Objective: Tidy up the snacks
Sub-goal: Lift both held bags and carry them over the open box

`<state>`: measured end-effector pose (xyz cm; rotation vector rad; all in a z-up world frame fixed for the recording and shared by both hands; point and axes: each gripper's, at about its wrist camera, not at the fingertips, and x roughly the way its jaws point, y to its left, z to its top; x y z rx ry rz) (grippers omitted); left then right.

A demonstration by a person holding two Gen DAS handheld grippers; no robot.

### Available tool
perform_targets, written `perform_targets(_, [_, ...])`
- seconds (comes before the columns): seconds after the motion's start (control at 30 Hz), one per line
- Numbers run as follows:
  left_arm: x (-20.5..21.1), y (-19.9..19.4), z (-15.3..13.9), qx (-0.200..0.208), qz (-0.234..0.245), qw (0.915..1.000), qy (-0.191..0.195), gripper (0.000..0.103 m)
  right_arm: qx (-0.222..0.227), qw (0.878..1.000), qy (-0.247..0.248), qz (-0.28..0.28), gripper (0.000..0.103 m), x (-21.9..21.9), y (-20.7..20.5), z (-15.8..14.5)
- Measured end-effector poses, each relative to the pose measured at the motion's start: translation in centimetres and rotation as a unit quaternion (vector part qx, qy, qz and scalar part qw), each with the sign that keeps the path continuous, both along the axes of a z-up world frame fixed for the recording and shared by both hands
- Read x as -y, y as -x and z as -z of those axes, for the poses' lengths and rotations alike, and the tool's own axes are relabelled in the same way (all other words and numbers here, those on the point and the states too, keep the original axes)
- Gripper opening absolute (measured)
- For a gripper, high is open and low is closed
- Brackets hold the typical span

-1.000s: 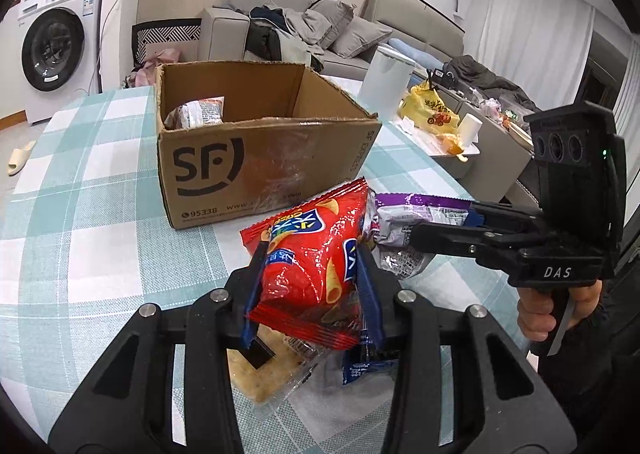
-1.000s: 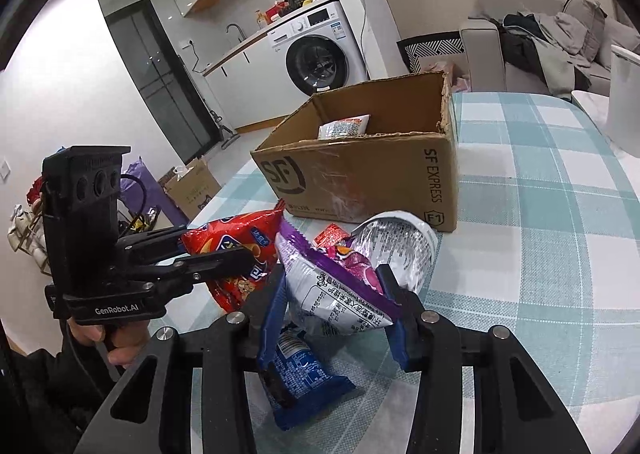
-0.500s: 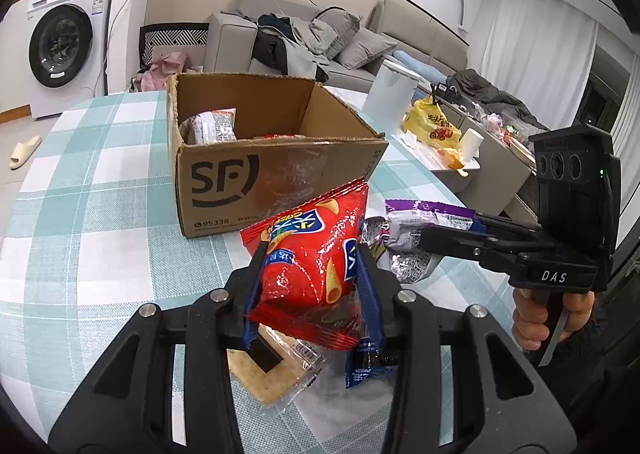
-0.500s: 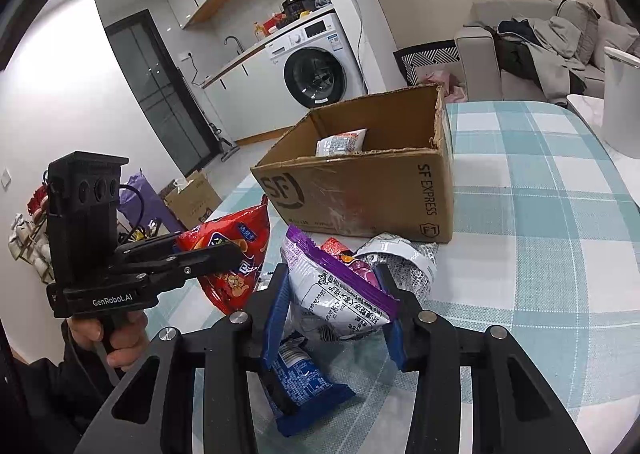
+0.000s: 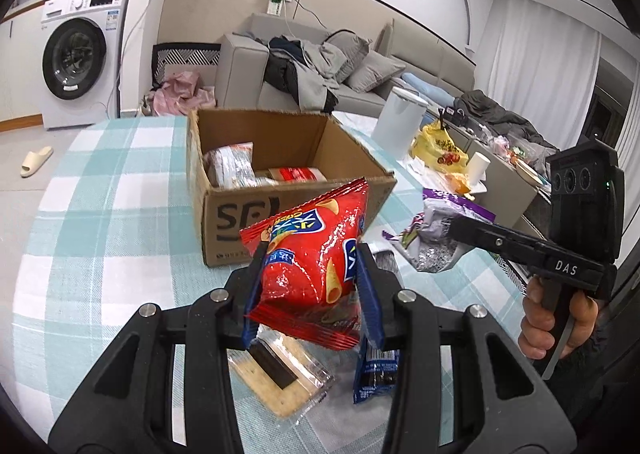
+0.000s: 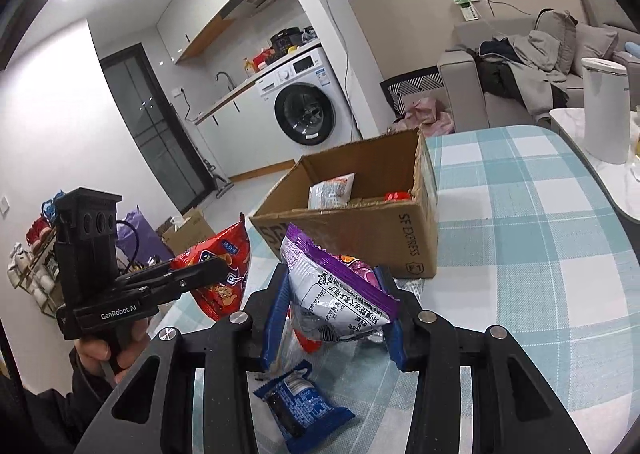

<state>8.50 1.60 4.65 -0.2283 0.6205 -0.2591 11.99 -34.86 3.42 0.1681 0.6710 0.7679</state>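
Left wrist, checked tablecloth (image 5: 100, 222), sofa (image 5: 360, 70)

Left claw (image 5: 310, 290): black frame showing silver screws, blue pads, "GenRobot.AI" lettering.
Right claw (image 6: 332, 316): matching black, "DAS" marking.
Sleeves: wearing dark.

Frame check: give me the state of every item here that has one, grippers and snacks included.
Left gripper: shut on red chip bag, lifted.
Right gripper: shut on purple packet, lifted.
Box: open, some packets inside.
Cracker pack: lying on table.
Blue packet: lying on table.
Washing machine: door closed.
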Motion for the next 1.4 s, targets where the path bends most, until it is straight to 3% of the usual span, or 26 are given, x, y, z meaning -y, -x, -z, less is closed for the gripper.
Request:
perform_targets(0.73, [-2.3, -3.2, -4.2, 0.046, -0.053, 0.9975, -0.008, 0.038, 0.024, 0.999, -0.021, 0.029, 0.042, -2.5, -3.1, -3.9])
perform_targets(1.4, [-2.6, -8.6, -3.5, 0.037, -0.079, 0.9961, -0.017, 0.038, 0.010, 0.999, -0.010, 0.029, 0.042, -5.5, -7.3, -3.1])
